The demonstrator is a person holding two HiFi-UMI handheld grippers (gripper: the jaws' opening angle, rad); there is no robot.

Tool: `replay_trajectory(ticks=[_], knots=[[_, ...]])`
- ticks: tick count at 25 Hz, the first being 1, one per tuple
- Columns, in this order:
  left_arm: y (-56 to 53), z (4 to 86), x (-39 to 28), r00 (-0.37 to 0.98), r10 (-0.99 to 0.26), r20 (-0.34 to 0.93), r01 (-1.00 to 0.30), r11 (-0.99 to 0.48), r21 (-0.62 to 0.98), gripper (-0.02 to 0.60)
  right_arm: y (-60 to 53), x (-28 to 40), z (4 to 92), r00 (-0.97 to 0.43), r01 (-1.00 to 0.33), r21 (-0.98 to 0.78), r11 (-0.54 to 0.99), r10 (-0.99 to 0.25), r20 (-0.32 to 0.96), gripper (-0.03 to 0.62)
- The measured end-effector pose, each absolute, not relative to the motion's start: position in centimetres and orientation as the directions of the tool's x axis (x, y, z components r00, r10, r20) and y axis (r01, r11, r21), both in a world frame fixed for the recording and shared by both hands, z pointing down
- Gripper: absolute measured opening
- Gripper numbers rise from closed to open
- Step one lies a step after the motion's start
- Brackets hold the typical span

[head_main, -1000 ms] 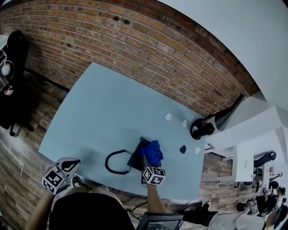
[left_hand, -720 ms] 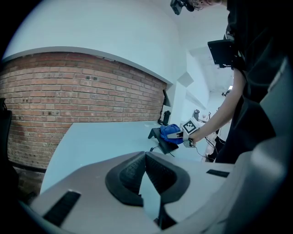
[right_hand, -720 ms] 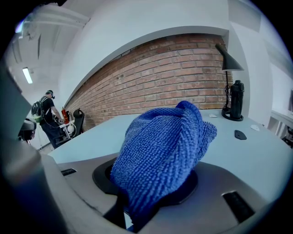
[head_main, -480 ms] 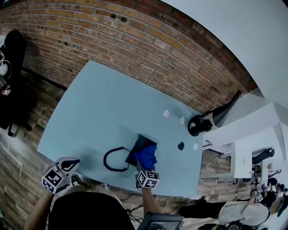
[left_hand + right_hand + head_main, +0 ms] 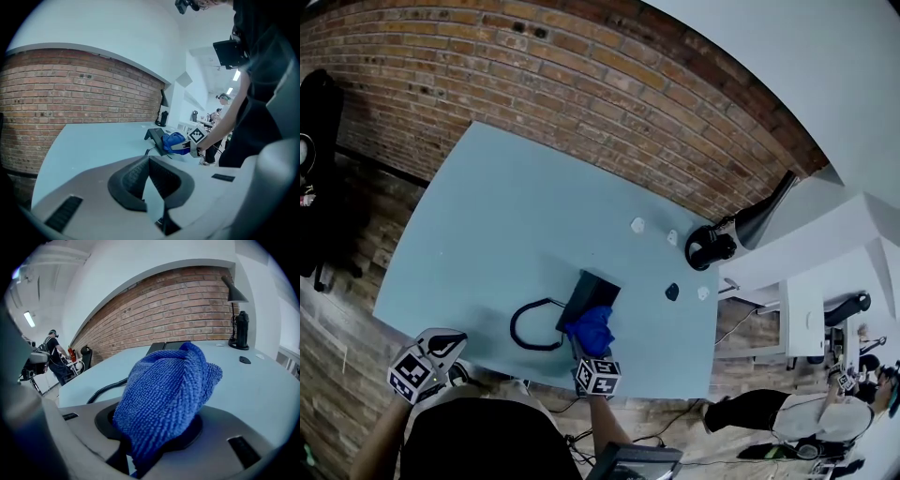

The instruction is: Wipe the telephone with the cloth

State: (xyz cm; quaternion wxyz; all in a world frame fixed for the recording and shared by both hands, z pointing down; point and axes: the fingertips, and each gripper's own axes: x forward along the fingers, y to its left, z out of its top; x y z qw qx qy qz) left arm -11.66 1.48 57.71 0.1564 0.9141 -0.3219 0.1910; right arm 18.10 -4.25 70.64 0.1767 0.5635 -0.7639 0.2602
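**Spotter:** What have you got in hand?

**Operator:** My right gripper (image 5: 584,345) is pinching the bunched blue microfibre cloth (image 5: 165,389). Its jaws are clamped on the lower fold and the rest bulges out ahead. My left gripper (image 5: 153,186) hangs off the near-left corner, jaws parted, with only the pale blue surface (image 5: 511,216) showing between them.

**Spotter:** And the phone?

**Operator:** The black wedge-shaped desk telephone (image 5: 592,291) sits on the surface near the front edge. Its coiled black cord (image 5: 528,325) loops out to its left. As far as I can judge from the head view, the cloth lies against the phone's near end.

**Spotter:** How would you wipe it well?

**Operator:** I'd press lightly, so the cloth's bulge does the rubbing and the jaw tips never scrape the casing. I'd stroke along the sloped top towards the far end, then do the sides. The phone looks light and unanchored, so a hard push may slide it. I could bring the left gripper in to steady its far side. I'd steer clear of the cord too.
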Motion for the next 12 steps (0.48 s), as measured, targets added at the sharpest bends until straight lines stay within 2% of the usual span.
replay_trajectory(ticks=[12], knots=[[1.0,57.5,-10.0,0.739,-0.509,0.441,-0.623,-0.766,0.158,-0.012,-3.2,17.7,71.3,-0.320,-0.947,-0.216,0.237,-0.748,0.582,0.181]])
